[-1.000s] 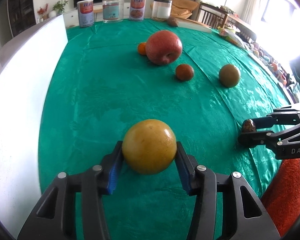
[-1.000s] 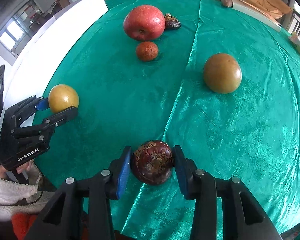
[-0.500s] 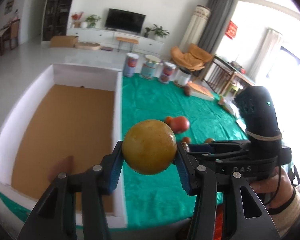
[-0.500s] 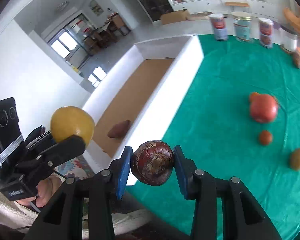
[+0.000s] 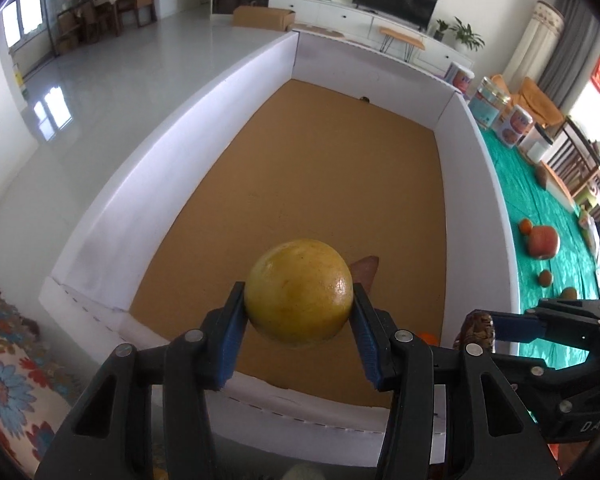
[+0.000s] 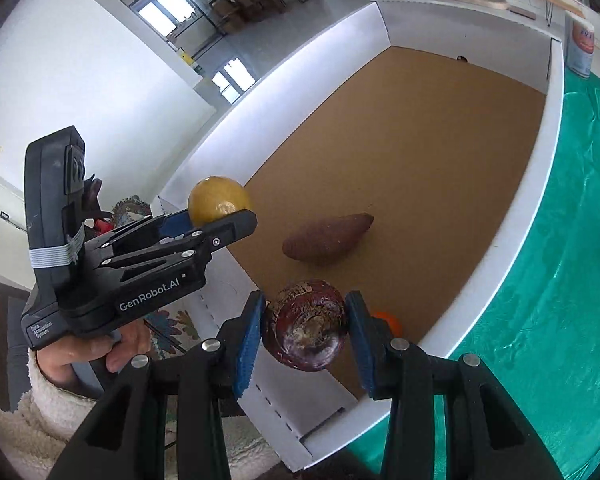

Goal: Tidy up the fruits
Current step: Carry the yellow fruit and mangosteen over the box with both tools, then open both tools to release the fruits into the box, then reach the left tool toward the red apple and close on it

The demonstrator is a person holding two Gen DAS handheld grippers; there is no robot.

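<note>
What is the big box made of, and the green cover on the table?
The box: probably cardboard, with matte white walls, a plain brown floor and perforated fold lines at its near edge. The green cover: looks like thin shiny fabric or plastic sheet; it glints and wrinkles.

Sweet potato (image 6: pixel 327 235) inside box (image 6: pixel 512 248); apple (image 5: pixel 543 242) on tablecloth (image 5: pixel 556 264).

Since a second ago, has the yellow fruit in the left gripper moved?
Yes. The yellow fruit has gone from the green tablecloth leftward, over the white box.
</note>
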